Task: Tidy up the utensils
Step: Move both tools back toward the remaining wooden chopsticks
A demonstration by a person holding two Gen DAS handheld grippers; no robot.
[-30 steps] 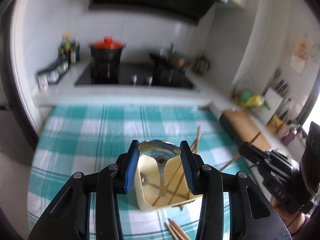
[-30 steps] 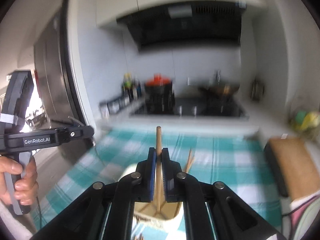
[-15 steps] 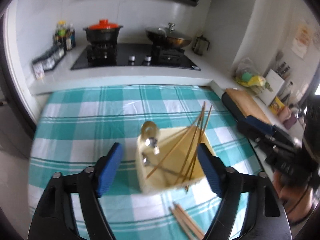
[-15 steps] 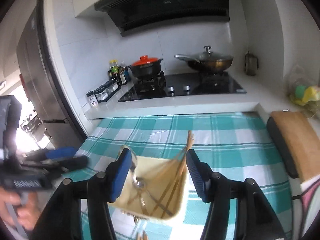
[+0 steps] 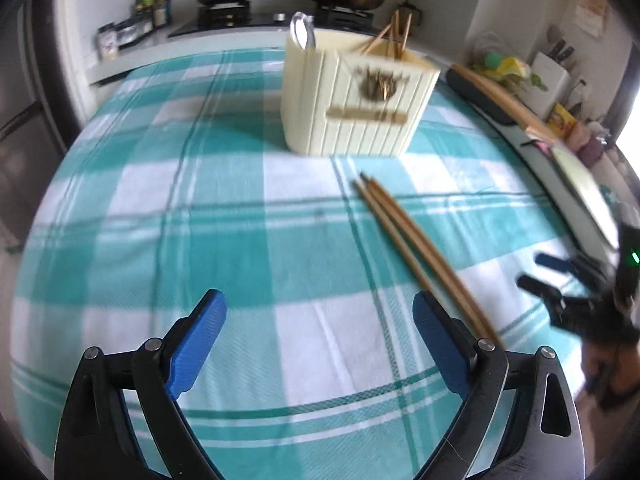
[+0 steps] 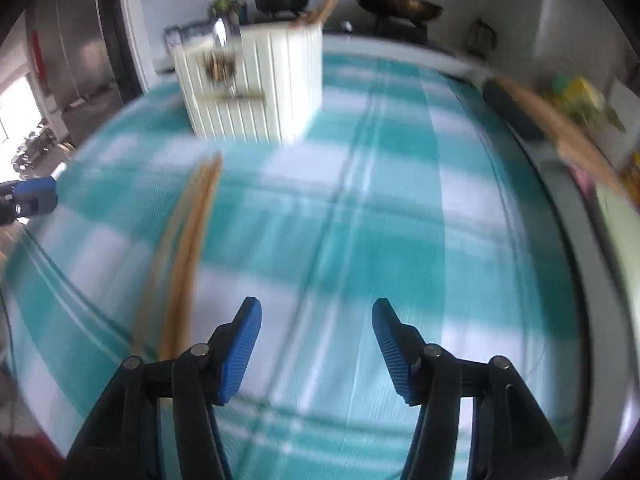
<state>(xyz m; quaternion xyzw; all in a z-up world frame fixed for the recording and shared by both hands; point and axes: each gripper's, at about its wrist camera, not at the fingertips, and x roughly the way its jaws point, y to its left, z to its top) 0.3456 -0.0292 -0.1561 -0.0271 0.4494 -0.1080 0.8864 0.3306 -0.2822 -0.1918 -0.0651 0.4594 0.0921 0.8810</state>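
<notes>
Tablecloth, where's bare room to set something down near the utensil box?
Bare checked cloth spreads left of the cream utensil box and between the open left gripper fingers. Crowded: two loose chopsticks run in front of the box toward the right gripper.

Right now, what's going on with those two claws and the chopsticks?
Left gripper and right gripper open, empty. Two brown wooden chopsticks loose on the teal checked tablecloth; cream slatted utensil holder upright. Path unobstructed.
</notes>
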